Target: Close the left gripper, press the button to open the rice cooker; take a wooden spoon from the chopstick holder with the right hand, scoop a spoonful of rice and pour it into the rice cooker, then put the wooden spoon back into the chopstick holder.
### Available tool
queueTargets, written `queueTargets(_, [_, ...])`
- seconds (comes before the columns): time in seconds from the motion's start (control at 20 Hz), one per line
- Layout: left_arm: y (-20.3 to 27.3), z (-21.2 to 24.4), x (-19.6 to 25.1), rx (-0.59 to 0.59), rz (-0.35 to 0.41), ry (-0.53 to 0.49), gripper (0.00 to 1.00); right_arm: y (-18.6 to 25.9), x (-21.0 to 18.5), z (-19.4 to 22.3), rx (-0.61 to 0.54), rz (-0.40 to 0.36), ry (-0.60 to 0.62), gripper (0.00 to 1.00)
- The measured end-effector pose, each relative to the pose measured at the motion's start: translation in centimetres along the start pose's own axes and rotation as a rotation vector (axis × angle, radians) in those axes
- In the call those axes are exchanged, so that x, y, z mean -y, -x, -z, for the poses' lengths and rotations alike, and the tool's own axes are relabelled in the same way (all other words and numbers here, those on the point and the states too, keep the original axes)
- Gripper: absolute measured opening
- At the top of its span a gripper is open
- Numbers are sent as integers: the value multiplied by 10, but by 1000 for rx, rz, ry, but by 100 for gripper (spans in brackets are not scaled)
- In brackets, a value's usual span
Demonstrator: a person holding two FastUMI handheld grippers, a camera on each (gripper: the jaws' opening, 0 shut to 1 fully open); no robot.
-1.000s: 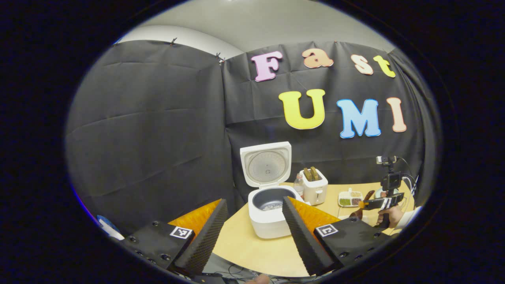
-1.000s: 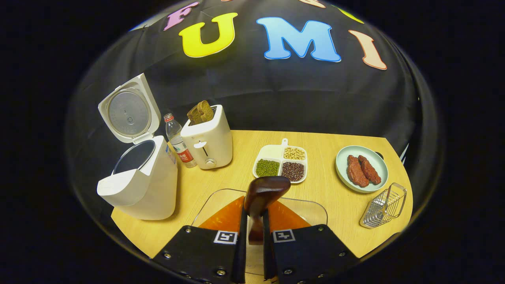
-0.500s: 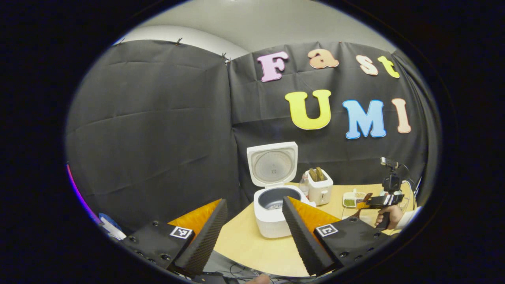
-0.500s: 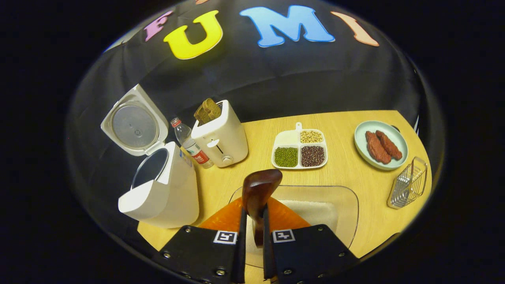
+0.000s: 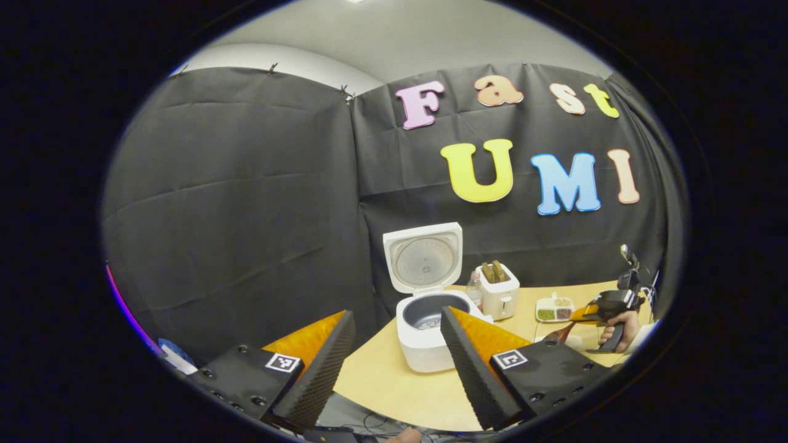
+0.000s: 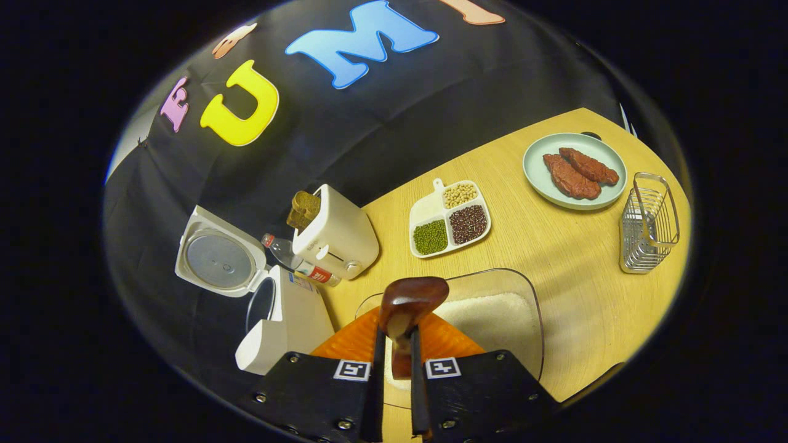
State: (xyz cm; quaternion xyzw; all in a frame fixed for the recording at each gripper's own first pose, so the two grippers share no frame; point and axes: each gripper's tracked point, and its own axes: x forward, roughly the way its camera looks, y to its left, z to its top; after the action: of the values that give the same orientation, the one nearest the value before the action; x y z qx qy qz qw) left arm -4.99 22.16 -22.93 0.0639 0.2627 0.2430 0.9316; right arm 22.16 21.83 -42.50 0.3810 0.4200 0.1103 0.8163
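Right gripper (image 6: 394, 369) clamped on handle of wooden spoon (image 6: 409, 302), both fingers pressing it; bowl of spoon poised over clear glass dish (image 6: 534, 320) of white rice (image 6: 492, 323) at near edge of wooden table (image 6: 572, 246). Rice cooker (image 6: 289, 320) to left w/ lid up, inner plate of lid facing out. Beside it, plastic water bottle (image 6: 301, 266), then white toaster (image 6: 335, 237) w/ two slices of dark bread in slots. Divided tray (image 6: 448, 215) of green, red and pale beans mid-table; pale plate (image 6: 542, 184) w/ two reddish meat pieces toward far right; wire chopstick holder (image 6: 646, 224) just beside plate, well apart from spoon.

Left gripper (image 5: 394, 360) held off table edge, fingers wide apart, gripping nothing. Ahead in left gripper view: open rice cooker (image 5: 425, 307), some grains in pot, toaster (image 5: 500, 289) right of it, bean tray (image 5: 554, 307) farther right. At far right, hand (image 5: 619, 326) w/ right gripper (image 5: 578, 317) tilted down, spoon (image 5: 557, 334) angled toward table.
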Motion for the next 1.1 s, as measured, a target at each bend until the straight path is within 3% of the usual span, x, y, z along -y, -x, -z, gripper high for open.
queueTargets(0.55, [6, -12, -1, 17, 0, -6, 94, 52, -57, -60, 102, -163, -170, 18])
queueTargets(0.6, [5, -12, -4, 16, -6, -10, 99, 55, -69, -61, 105, -181, -166, 18])
queueTargets(0.7, [12, -14, -13, 22, -20, -21, 94, 58, -100, -64, 108, -223, -153, 18])
queueTargets(1.1, [29, -16, -54, 32, -100, -2, 99, 27, -238, -38, 55, -380, -33, 18])
